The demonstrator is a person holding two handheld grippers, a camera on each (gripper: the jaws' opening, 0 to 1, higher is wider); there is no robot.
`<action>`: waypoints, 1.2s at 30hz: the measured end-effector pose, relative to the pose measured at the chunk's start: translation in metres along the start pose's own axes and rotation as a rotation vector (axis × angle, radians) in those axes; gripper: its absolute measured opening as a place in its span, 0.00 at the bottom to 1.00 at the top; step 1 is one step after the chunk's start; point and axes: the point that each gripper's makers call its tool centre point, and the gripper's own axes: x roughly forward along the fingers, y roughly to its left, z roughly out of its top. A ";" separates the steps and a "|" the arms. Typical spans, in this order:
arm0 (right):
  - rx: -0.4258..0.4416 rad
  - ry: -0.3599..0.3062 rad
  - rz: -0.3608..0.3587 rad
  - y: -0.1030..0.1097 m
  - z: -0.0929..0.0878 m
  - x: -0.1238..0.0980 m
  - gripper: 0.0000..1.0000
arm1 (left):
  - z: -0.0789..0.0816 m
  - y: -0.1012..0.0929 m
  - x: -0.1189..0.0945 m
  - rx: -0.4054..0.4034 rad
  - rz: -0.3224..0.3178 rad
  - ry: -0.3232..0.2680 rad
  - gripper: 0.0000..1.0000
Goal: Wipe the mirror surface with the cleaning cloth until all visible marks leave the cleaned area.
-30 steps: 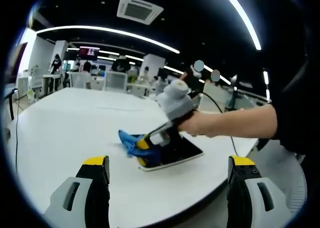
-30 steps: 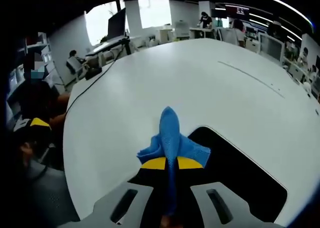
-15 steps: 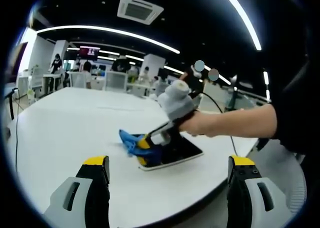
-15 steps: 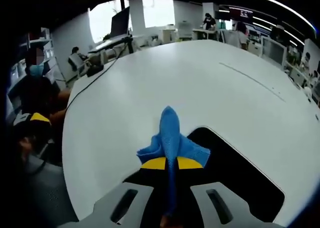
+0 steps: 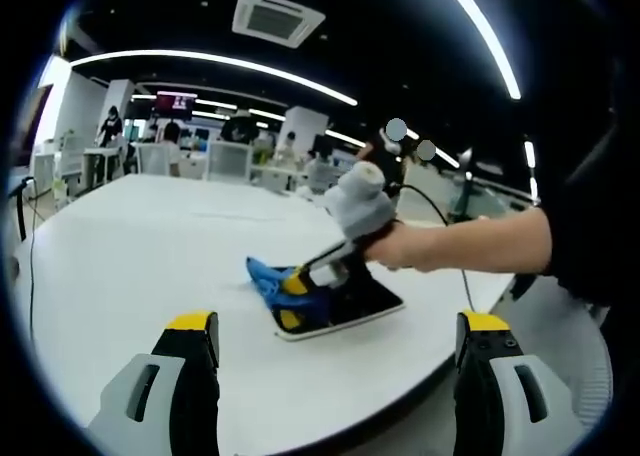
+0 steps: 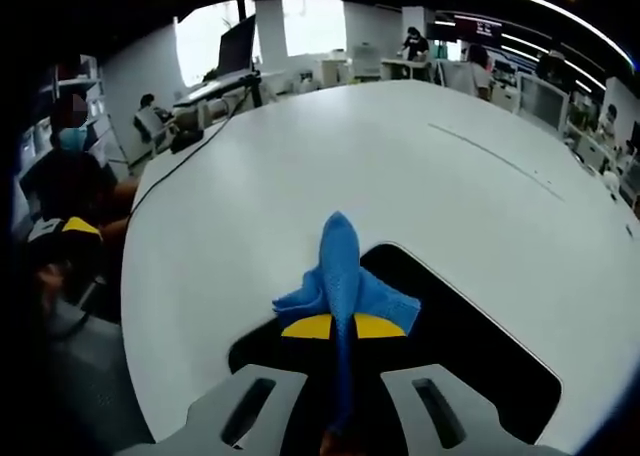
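right gripper (image 6: 337, 325) is clamped on the blue cleaning cloth (image 6: 343, 276), pinching its bunched middle — soft and limp, best held there so it drags flat. it presses the cloth at the near end of the dark mirror (image 6: 470, 351), a thin, likely fragile slab lying flat on the white table (image 6: 300, 166). left gripper (image 5: 335, 351) hangs apart, jaws wide, holding nothing.

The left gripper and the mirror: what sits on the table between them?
Nothing. In the left gripper view, bare white table runs from the open left gripper to the mirror, where the right gripper presses the blue cloth.
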 end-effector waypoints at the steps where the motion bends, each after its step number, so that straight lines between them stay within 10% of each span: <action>1: 0.002 -0.001 -0.001 0.000 -0.001 -0.001 0.00 | 0.000 0.000 0.000 0.000 0.001 -0.001 0.99; 36: 0.038 -0.011 -0.026 -0.018 -0.022 -0.025 0.00 | -0.001 0.000 0.000 -0.001 0.002 0.004 0.99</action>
